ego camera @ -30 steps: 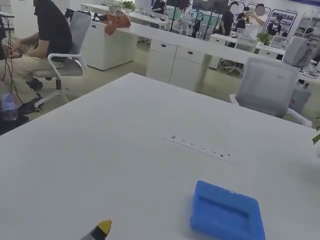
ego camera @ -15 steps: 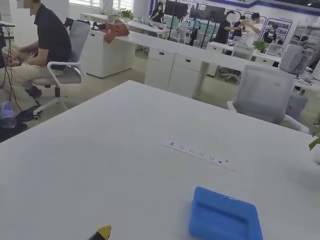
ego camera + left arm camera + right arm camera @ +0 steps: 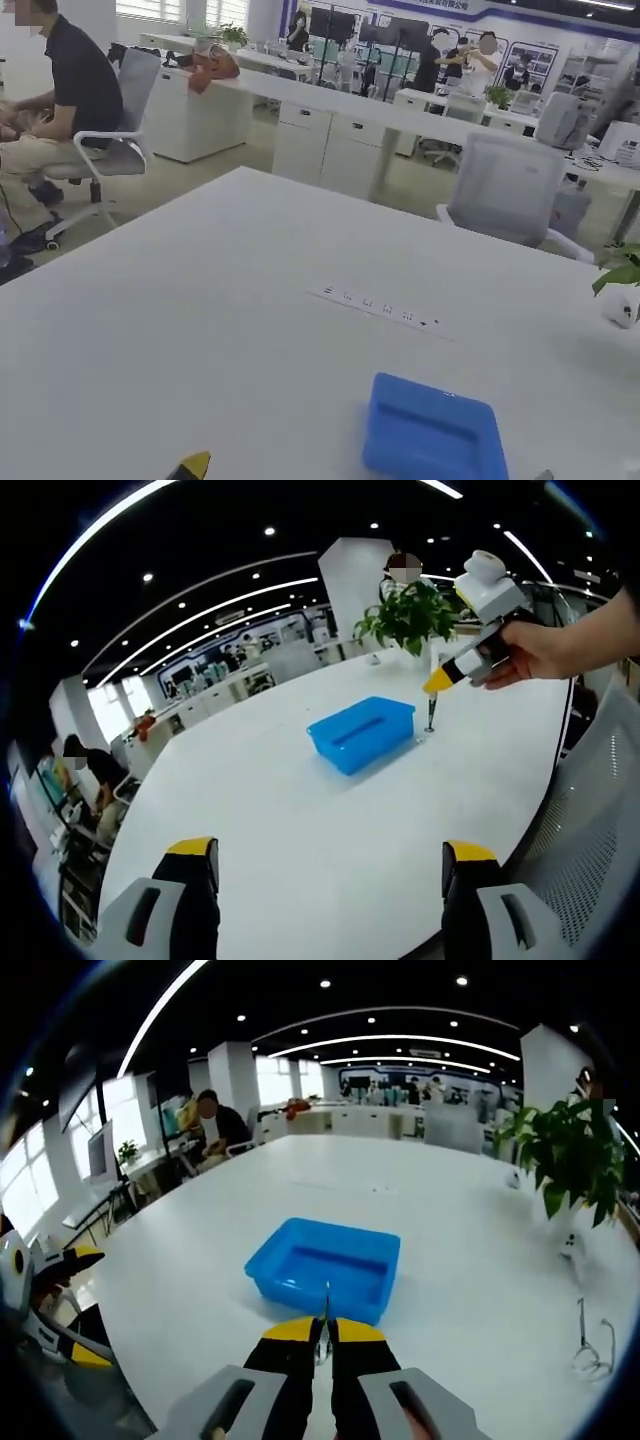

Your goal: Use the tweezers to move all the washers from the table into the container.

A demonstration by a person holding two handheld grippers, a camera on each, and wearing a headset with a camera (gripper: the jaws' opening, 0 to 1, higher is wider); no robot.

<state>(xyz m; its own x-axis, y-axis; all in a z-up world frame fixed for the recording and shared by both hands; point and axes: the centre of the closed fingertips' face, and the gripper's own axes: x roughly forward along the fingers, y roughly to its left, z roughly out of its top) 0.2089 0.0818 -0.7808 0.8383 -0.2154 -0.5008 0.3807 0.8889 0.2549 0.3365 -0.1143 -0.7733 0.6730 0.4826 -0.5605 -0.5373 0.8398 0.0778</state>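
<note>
Right gripper (image 3: 326,1332): jaws pinched narrow on thin metal tweezers (image 3: 326,1305), tips toward 12 o'clock, over near rim of blue rectangular plastic container (image 3: 325,1265) on white table (image 3: 450,1210). Left gripper (image 3: 330,875): jaws spread wide above table; container at 1 o'clock.

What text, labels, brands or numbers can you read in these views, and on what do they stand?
No text can be read outright.
On the blue wall banner at the far back: white lettering, too blurred to read.
On the socket strip set in the table: marks too small to read.
On the blue container: no label visible.
On the tweezers: no marking can be made out.
</note>
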